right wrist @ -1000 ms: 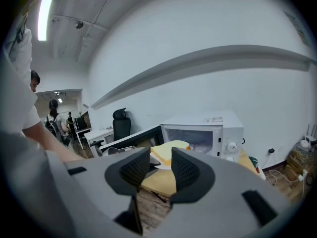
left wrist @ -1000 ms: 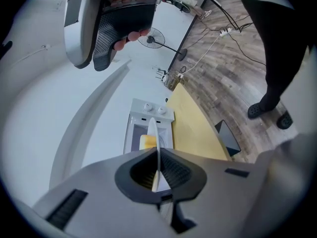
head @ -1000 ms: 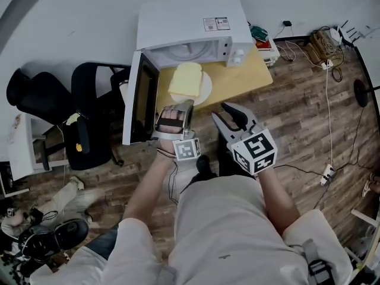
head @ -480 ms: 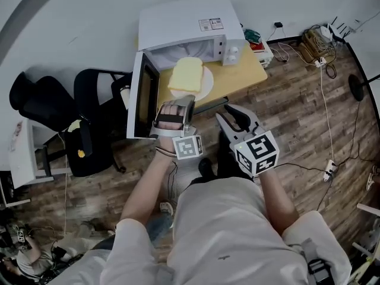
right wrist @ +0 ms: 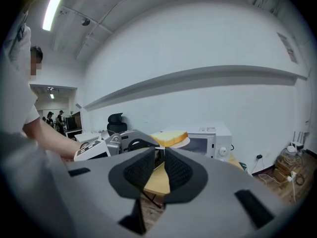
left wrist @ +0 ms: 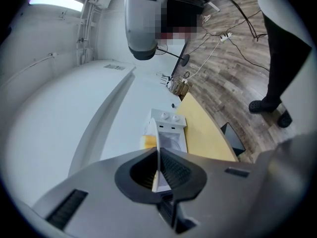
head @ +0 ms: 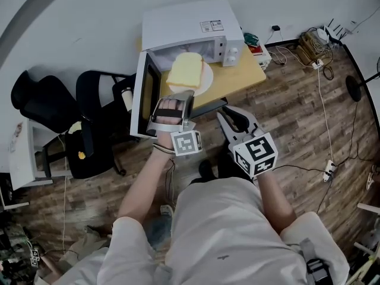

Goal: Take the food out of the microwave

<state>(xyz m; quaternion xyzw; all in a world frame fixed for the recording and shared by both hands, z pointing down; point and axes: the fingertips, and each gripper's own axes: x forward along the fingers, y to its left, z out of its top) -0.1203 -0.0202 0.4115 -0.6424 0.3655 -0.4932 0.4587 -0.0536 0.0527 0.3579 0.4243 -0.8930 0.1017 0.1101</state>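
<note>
I hold the plate (head: 205, 84) by its near rim with the left gripper (head: 181, 97). Its fingers are clamped on that thin white edge. The bread (head: 185, 70) lies on the plate, and the plate hangs in the air in front of the open mouth of the microwave (head: 190, 22), above the table (head: 240, 76). The right gripper (head: 230, 113) is lower and nearer to me, beside the left one, well apart from the plate. Its fingers have just been closing, a narrow gap remains between them and nothing is inside it.

The door (head: 144, 97) stands open on the left, just beside the left gripper, so that side is tight. Behind the door there are black chairs (head: 98, 108) near the wall (head: 71, 28). On the right the table top is bare up to its front edge, and past it is wooden floor (head: 309, 117). Cables (head: 317, 40) lie far right by the wall.

The head view shows the layout, but the grip itself is hidden under the gripper body. The left gripper view shows the pads shut on the rim, with the front of the microwave and its two knobs beyond them. It also shows a dark leg (left wrist: 280, 58) standing on the floor. The right gripper view shows from the side that the plate is held clear above the table, about level with the top of the microwave. It also shows some people (right wrist: 54, 119) far away at the left.
</note>
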